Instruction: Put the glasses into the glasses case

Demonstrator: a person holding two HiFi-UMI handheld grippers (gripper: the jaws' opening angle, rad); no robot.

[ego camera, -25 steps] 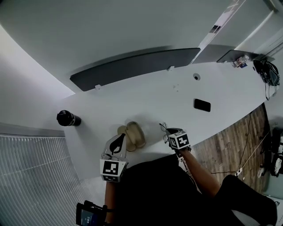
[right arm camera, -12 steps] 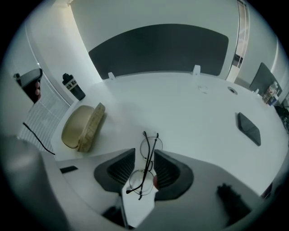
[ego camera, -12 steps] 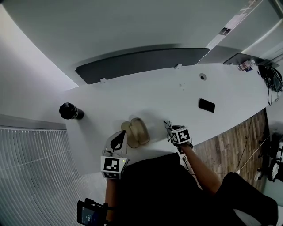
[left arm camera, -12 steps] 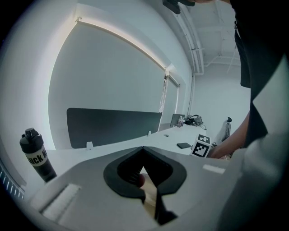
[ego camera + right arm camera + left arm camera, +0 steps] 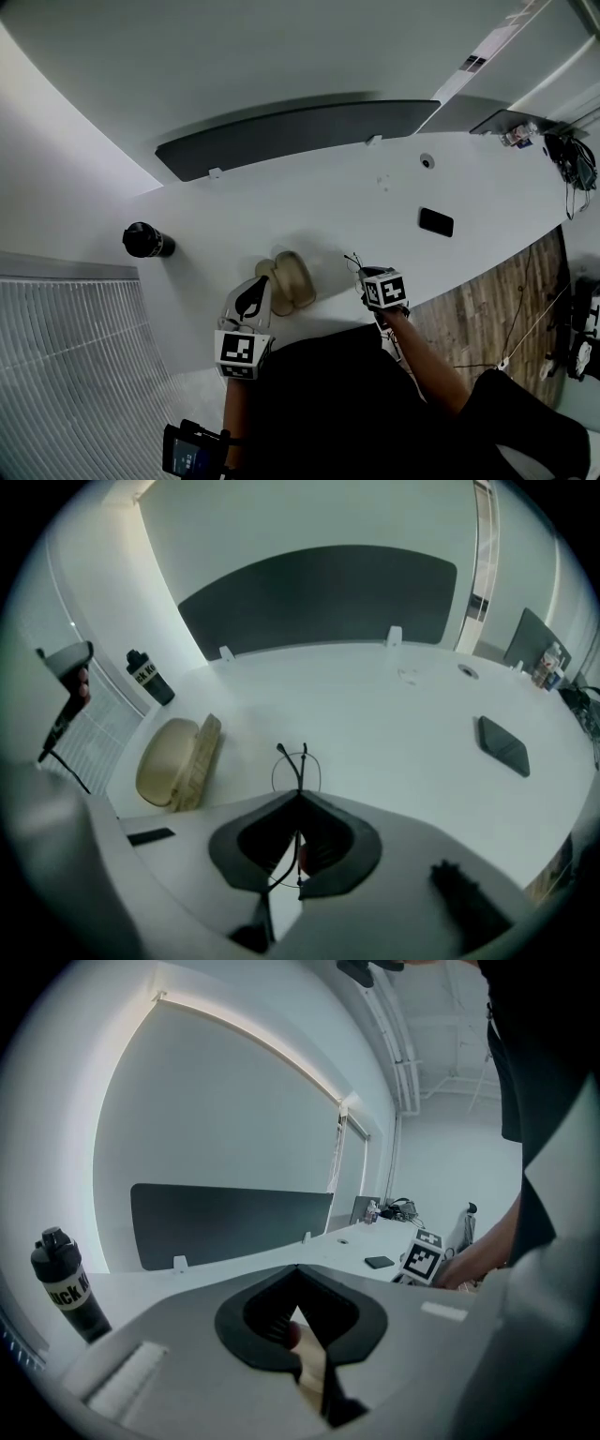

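Pinching half-hidden glasses (image 5: 301, 766), right gripper (image 5: 298, 799) just closed; left gripper (image 5: 298, 1271) clamps the glasses case (image 5: 292, 279).

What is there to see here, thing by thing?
table: one, white, long and curved, under everything
partition panel: one, dark grey, along the table's far edge
bottle: one, black, at the table's left end
phone: one, black, flat on the table to the right
glasses case: one, beige, open, near the front edge
glasses: one pair, thin black wire, right of the case
floor: wood brown, right of the table
left tongs: one, grey, shut on the glasses case's edge
right tongs: one, grey, jaws just closed on the glasses between them
person's arm: one, bare, behind the right tongs
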